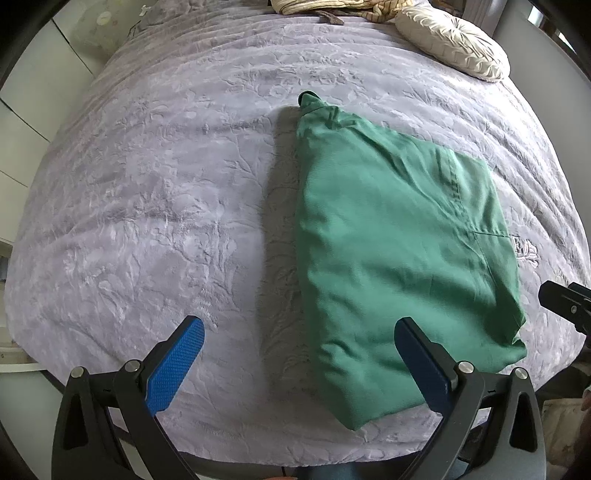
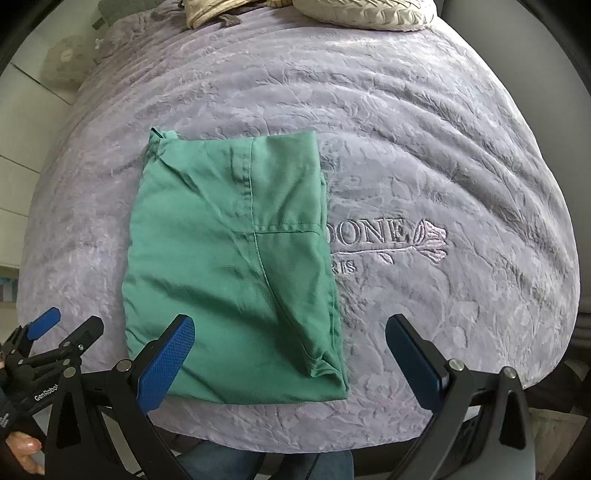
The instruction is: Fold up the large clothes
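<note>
A bed (image 1: pixel 147 184) covered in a lilac embossed blanket (image 2: pixel 443 147) carries a folded green garment (image 2: pixel 229 266) lying flat near its front edge, partly over embroidered lettering (image 2: pixel 384 230). A cream cushion (image 1: pixel 454 44) rests at the far end.

The folded garment (image 2: pixel 232 266) lies flat on the bedspread (image 2: pixel 443 155), near the bed's front edge — partly over the stitched lettering (image 2: pixel 376 232) at its right. Behind, at the far end, a cushion (image 1: pixel 452 42) rests right of heaped cloth (image 1: pixel 332 7).
</note>
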`<state>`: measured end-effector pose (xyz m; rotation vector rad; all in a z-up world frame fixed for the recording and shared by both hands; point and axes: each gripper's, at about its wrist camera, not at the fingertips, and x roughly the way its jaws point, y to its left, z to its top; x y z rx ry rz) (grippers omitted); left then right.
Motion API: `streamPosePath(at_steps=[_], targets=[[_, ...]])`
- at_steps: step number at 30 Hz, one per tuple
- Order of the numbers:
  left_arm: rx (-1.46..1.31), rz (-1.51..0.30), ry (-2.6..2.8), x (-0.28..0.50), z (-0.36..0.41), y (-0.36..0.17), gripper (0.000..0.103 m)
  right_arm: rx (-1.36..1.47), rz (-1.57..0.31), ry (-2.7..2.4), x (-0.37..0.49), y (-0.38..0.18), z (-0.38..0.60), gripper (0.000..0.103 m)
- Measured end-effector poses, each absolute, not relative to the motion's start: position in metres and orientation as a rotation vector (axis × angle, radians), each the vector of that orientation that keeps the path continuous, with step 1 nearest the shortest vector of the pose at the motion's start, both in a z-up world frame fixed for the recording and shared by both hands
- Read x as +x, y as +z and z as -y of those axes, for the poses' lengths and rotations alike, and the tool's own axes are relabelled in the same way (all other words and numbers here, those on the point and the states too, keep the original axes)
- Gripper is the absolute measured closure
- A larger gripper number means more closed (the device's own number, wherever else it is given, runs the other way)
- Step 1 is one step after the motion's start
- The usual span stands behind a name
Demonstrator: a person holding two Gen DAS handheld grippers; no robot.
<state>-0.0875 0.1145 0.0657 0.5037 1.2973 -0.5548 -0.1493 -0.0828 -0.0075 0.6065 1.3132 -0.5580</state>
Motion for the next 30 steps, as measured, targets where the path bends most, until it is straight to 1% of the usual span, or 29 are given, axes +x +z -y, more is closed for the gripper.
streamPosePath(at_steps=[30], targets=[[0.523,-1.283,-0.518,-0.0867,-0.1161,0.0639,0.000,0.615,-1.331,-0.544,-0.1466,-0.0136,0.0790,0.000]])
